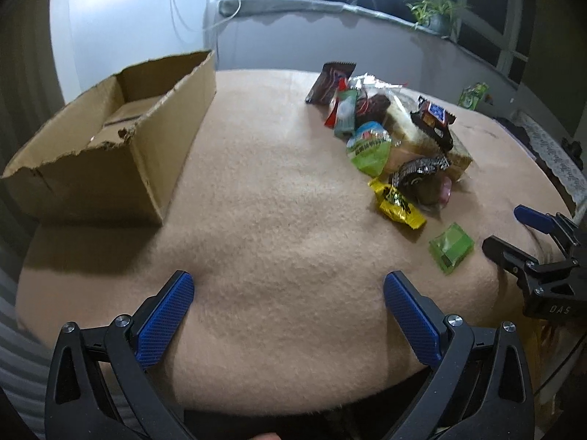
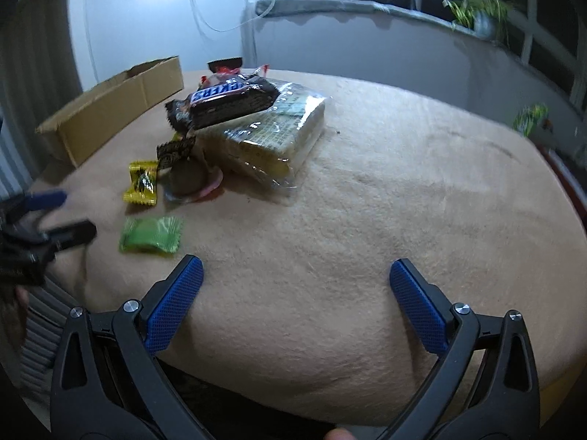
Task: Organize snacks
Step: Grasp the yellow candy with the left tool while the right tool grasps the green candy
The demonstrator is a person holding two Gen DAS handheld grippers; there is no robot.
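Covering the table point(image 1: 275, 198) with a fuzzy beige cloth, under a windowsill carrying a potted plant point(image 1: 436, 11). Sitting open at far left, a cardboard box point(image 1: 110, 139), long axis running away from the camera. Piling up right of centre, the snacks point(image 1: 385, 135), with a Snickers bar point(image 2: 227, 102) lying across a wrapped sandwich point(image 2: 271, 143); smaller wrappers blurring, possibly candies. Resting nearest, a green packet point(image 1: 451, 247). Hovering with both jaws spread and holding nothing: left claw point(image 1: 290, 295), right claw point(image 2: 297, 282).
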